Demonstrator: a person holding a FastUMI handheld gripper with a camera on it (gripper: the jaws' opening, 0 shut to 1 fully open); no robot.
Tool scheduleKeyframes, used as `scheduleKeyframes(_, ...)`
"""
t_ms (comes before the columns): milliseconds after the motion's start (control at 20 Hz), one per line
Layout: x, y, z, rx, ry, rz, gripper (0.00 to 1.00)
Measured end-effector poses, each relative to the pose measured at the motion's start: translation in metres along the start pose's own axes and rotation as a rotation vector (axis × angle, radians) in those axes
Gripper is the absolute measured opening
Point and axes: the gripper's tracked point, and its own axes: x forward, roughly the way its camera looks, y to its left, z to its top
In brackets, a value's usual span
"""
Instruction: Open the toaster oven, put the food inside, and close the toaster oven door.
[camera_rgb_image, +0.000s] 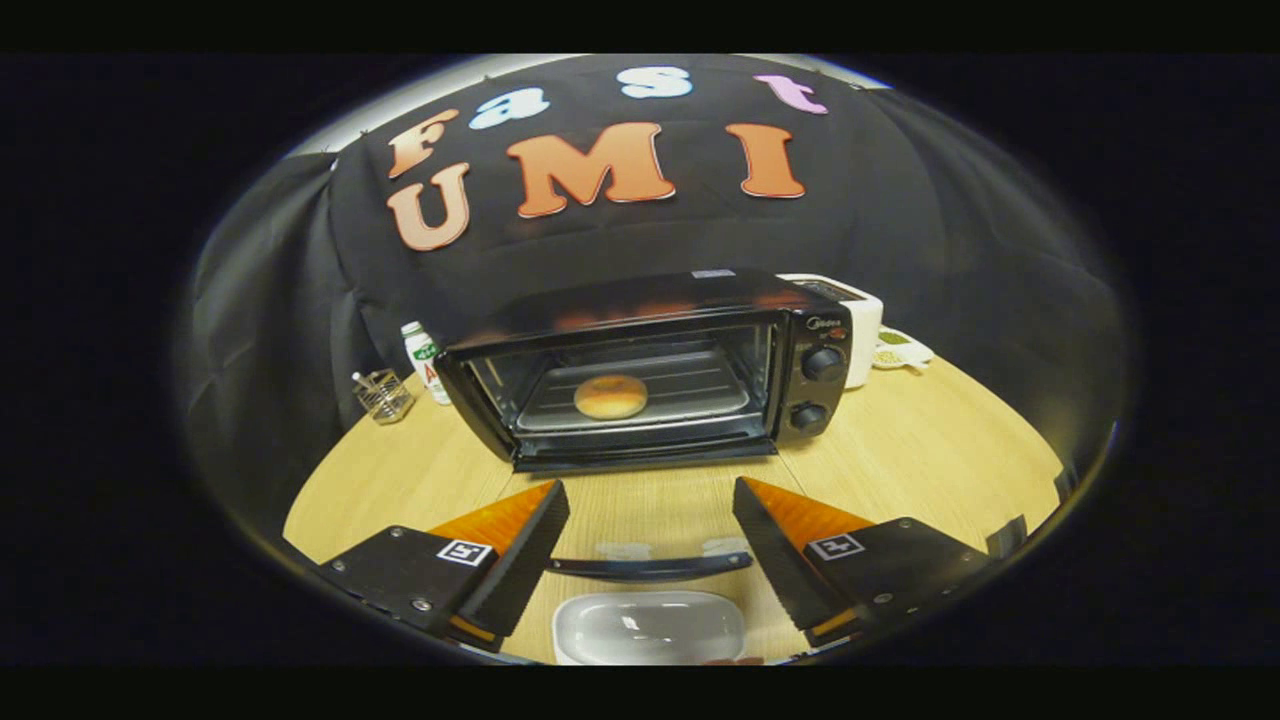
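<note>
A black toaster oven (800, 330) stands on the wooden table (930, 450) ahead of my fingers, with two knobs (822, 363) on its right side. Its glass door (650, 510) is folded down flat toward me, and the door's handle (650, 567) lies between my two fingers. A round golden bun (610, 396) rests on the tray (700, 385) inside the oven. My gripper (650, 490) is open and holds nothing, its tips spread wide over the lowered door. An empty white dish (650, 625) sits just behind the handle, close to me.
Left of the oven stand a white bottle with a green label (424, 360) and a small wire holder (383, 396). A white appliance (862, 318) and a pale packet (900, 350) sit behind the oven's right side. Black cloth walls the booth.
</note>
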Motion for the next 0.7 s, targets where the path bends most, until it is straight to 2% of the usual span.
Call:
scheduleKeyframes(300,-0.017,0.001,-0.042,-0.039,0.044,-0.007,0.99)
scheduleKeyframes(700,-0.01,-0.003,-0.085,-0.07,0.112,-0.029,0.99)
